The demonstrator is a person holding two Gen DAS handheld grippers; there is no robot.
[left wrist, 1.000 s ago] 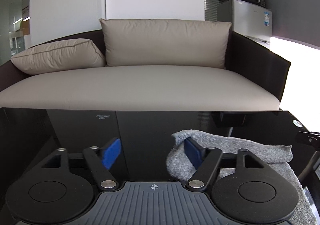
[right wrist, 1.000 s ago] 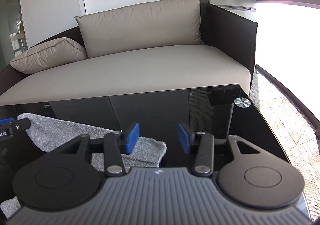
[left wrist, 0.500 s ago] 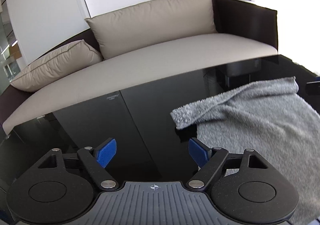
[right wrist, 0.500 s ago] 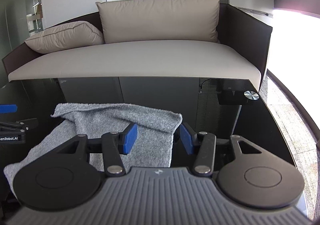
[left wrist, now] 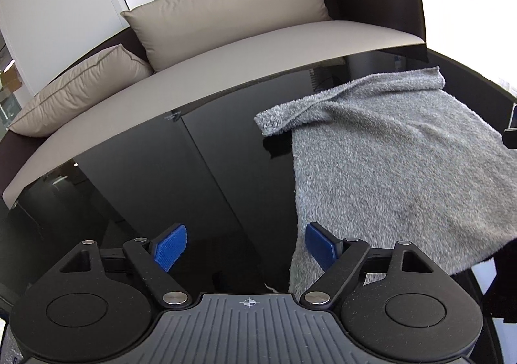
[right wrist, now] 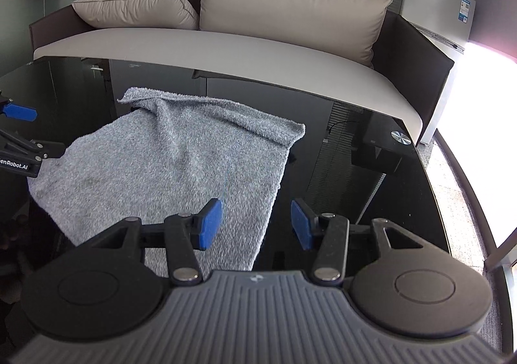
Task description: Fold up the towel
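We see the grey towel lying rumpled on the black bench, between our two gaping, empty tools: the left hand-held gripper and right hand-held gripper.

My left gripper hangs wide open over the glossy black table, nothing between its blue pads; the grey towel lies rumpled just right, sofa behind.
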